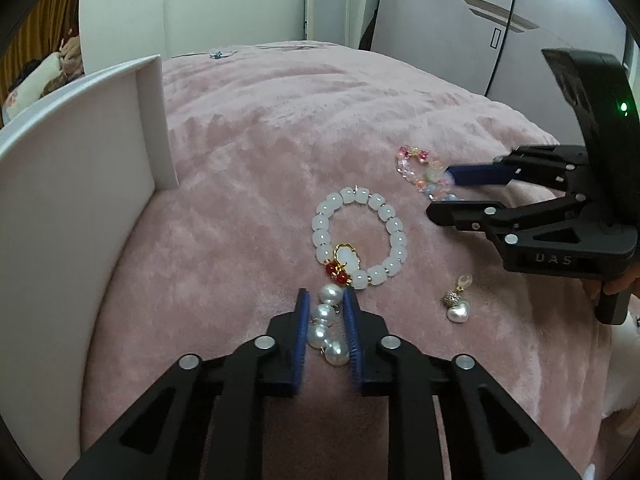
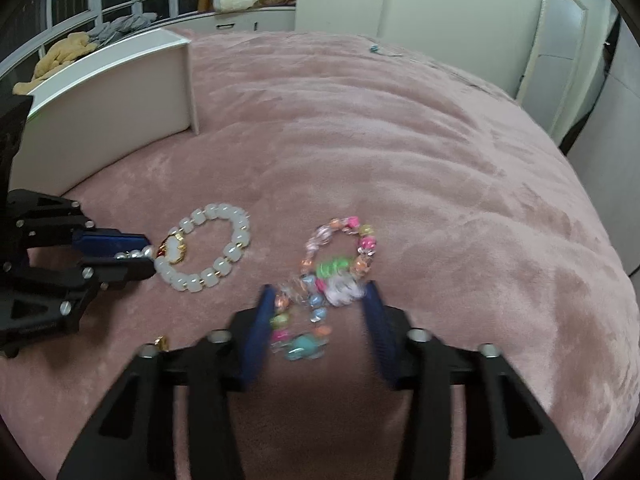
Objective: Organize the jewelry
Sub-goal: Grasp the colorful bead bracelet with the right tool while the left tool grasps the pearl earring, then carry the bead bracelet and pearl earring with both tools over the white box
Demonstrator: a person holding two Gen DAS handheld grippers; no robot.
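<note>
1. A soft pink blanket [image 1: 280, 128] covers the bed, with a white box [image 1: 80, 184] standing at its left side
2. The left gripper [image 1: 326, 300] tips down, its jaws pinching a string of pearls [image 1: 326, 328] that touches the white bead bracelet [image 1: 360, 236]
3. The right gripper [image 2: 320, 300] tips down too, its blue pads [image 2: 262, 320] on both sides of the colourful bead bracelet [image 2: 336, 264]; I cannot tell if they squeeze it
4. A little heart charm [image 1: 457, 304] lies just beside, on its own

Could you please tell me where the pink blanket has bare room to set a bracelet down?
Free: the wide pink blanket beyond the colourful bracelet, right of the white box. Crowded: the near strip holding the white bracelet, pearl strand and heart charm.
</note>
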